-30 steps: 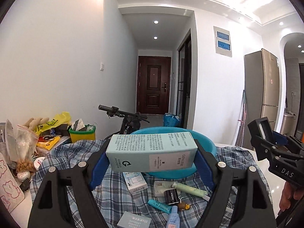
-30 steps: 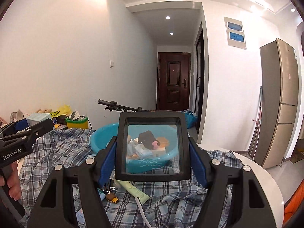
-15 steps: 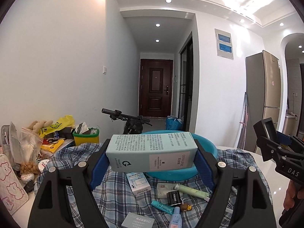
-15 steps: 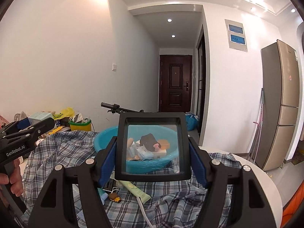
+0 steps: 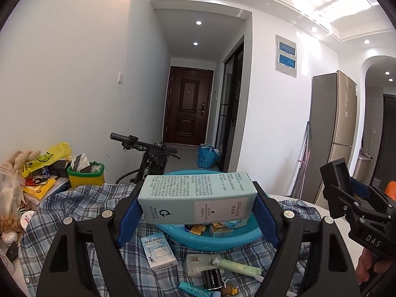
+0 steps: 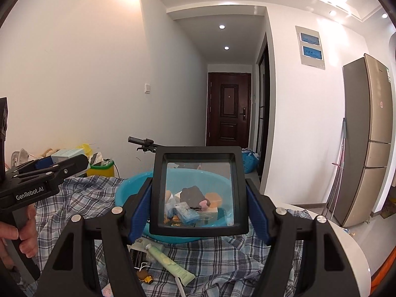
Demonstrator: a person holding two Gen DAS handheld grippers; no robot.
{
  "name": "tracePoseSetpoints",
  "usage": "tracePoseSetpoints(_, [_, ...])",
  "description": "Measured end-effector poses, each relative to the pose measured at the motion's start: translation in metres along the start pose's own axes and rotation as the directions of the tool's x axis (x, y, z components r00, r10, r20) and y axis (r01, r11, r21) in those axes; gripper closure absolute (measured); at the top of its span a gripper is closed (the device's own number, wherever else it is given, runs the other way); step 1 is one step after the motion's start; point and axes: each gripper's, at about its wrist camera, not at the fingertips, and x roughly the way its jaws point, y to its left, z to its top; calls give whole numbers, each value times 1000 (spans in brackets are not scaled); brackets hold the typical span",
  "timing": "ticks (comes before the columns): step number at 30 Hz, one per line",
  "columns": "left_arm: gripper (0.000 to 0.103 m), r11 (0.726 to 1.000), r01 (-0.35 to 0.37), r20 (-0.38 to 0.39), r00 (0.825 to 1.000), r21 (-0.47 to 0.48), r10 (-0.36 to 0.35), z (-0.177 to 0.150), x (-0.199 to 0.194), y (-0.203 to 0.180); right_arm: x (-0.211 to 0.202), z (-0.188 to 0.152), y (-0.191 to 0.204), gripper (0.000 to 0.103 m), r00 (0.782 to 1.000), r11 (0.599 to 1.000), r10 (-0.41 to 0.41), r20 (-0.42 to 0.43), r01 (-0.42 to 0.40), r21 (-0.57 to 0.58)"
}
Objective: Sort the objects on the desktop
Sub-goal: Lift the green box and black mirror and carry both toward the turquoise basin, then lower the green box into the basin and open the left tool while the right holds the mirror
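We list first the left gripper [image 5: 198,212]: its blue-padded fingers [image 5: 128,219] are clamped on the two ends of a pale mint-green cardboard carton with printed text [image 5: 198,196], held lengthwise and level in the air, just above the near rim of the round turquoise plastic basin [image 5: 210,238].

The right gripper [image 6: 198,205] grips a black square frame with a clear window [image 6: 198,190] by its side edges — held upright in front of the same basin [image 6: 126,188], whose contents show through the pane: small boxes, a dark lumpy piece with a pink spot, an orange disc.

Loose on the blue-and-white checked cloth [image 5: 74,205] that covers the table, on the near side of the basin:
- a small white-and-blue box lettered RAISON [image 5: 159,253], lying flat;
- a pale green squeeze tube [image 5: 237,267], resting across a flat white sachet [image 5: 198,264];
- a small black jar [image 5: 211,278];
- a short teal tube [image 5: 191,288].

Off to the left, beyond the cloth: a yellow tub with a green rim [image 5: 85,175] stuffed with paper, a yellow plastic bag [image 5: 47,158], a plush toy [image 5: 17,160].

A hand [image 6: 21,232] holds the left gripper's handle at the edge of the right wrist view — fingers wrapped round it.
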Motion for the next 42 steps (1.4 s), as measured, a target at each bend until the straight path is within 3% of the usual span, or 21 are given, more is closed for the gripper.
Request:
tracePoseSetpoints(5, [21,997,-56,-1,998,59,57,11,52,3,49,10,-5,34,997,1000,-7,-80,7,-5])
tracePoseSetpoints(9, [21,993,-85,13,996,84,84,18,89,5,77,20,-11,34,995,1000,-29,-98,28,-3])
tracePoseSetpoints(13, [21,994,-108,-38,993,28,109,38,129,13,111,32,-17,34,989,999,-36,-144,39,18])
tracePoseSetpoints(18, [21,987,-154,-5,988,40,154,66,157,14,147,48,-28,34,985,998,-30,-170,38,47])
tracePoseSetpoints(21, [21,977,-209,7,978,54,208,82,171,11,159,60,-33,34,987,997,-48,-155,56,50])
tracePoseSetpoints(25, [21,961,-252,60,967,115,247,104,181,1,166,74,-26,34,987,992,-127,-100,124,-36])
tracePoseSetpoints(32, [21,962,-238,55,971,136,232,119,190,-12,176,103,-16,34,992,994,-93,-85,87,-74])
tracePoseSetpoints(37, [21,962,-238,-6,970,132,241,125,189,-16,184,116,-11,34,989,987,-109,-103,95,-133])
tracePoseSetpoints(39, [21,966,-235,-70,967,110,243,130,195,-12,188,115,-11,34,984,982,-126,-127,105,-158])
tracePoseSetpoints(42, [21,971,-223,-214,948,87,237,136,211,-3,200,114,-20,34,971,990,-97,-218,72,-119])
